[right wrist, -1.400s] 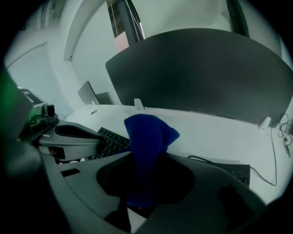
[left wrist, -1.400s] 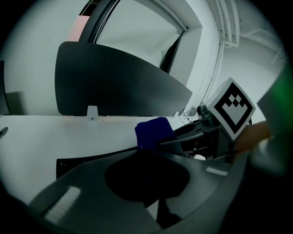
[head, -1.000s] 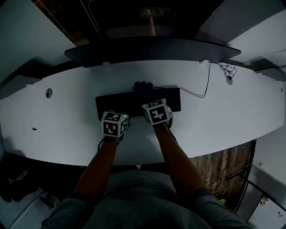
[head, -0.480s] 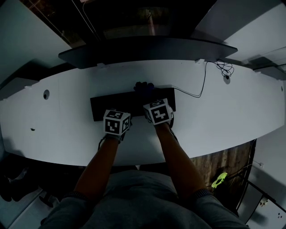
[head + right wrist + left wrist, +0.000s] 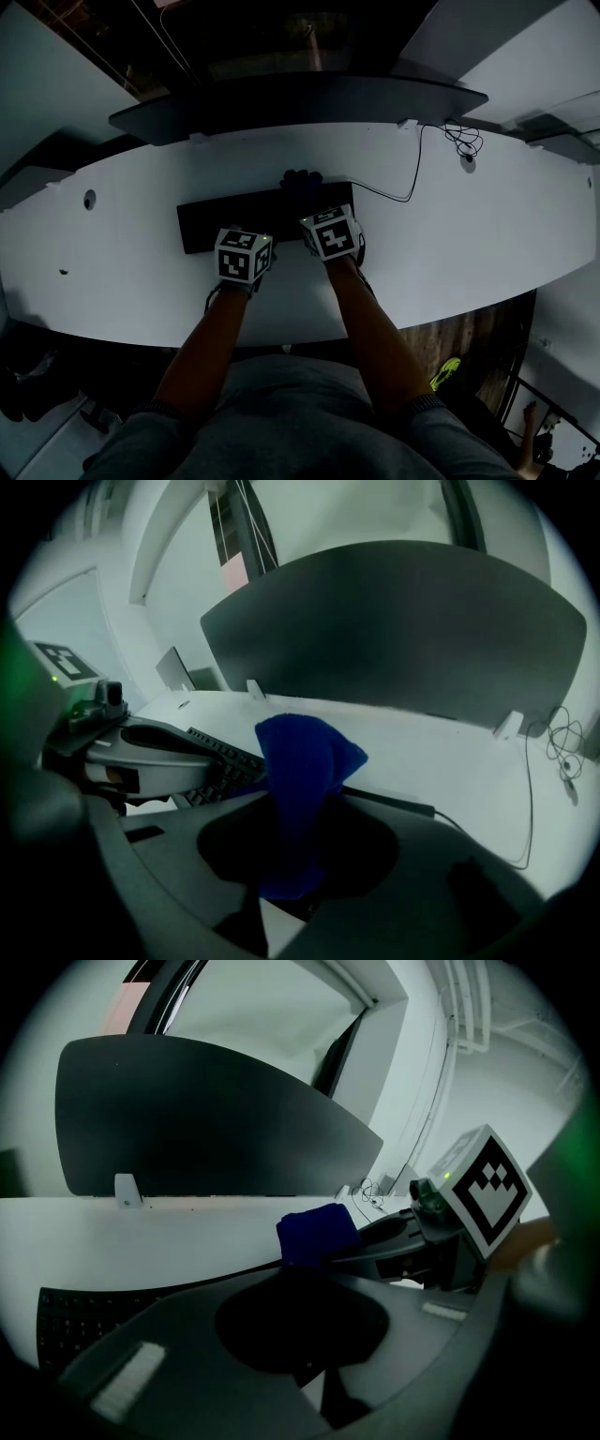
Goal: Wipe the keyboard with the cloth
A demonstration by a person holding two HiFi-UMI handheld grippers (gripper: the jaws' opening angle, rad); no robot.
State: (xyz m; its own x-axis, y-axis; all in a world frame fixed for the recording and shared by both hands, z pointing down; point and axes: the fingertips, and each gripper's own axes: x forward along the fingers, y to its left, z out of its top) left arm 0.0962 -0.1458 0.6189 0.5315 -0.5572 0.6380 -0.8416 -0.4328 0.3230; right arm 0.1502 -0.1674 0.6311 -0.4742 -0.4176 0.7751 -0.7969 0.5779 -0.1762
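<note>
**Counter** (image 5: pixel 487 234): white, long, with a curved front edge. A small round hole (image 5: pixel 89 199) is seen near its left end. A dark curved screen panel (image 5: pixel 300 101) is mounted along the far side.

**Keyboard** (image 5: pixel 258 217): black, flat and rectangular, laid lengthwise on the counter at its middle. A thin dark cable (image 5: pixel 412 183) is led from its right end across the counter to a coiled bundle (image 5: pixel 466 142) near the far edge.

**Cloth** (image 5: pixel 301 178): dark blue and bunched. It is located at the far edge of the keyboard, right of its middle. In the right gripper view it is seen standing up as a folded wad (image 5: pixel 300 771) above the jaws. Contact with the keys cannot be made out.

**Right gripper** (image 5: pixel 298 808): fitted with a white cube of square markers (image 5: pixel 330 234) and held over the right half of the keyboard. Its jaws are closed on the lower part of the cloth, and the upper part is left projecting forward.

**Left gripper** (image 5: pixel 302 1283): fitted with its own marker cube (image 5: pixel 244 255) and held just beside the right gripper, over the near edge of the keyboard. Its jaws are drawn together, and nothing is seen between them. In its view the keyboard's keys (image 5: pixel 84 1312) are shown at lower left.

**Forearms**: both bare, extended from grey sleeves (image 5: pixel 281 422) at the bottom of the head view.
</note>
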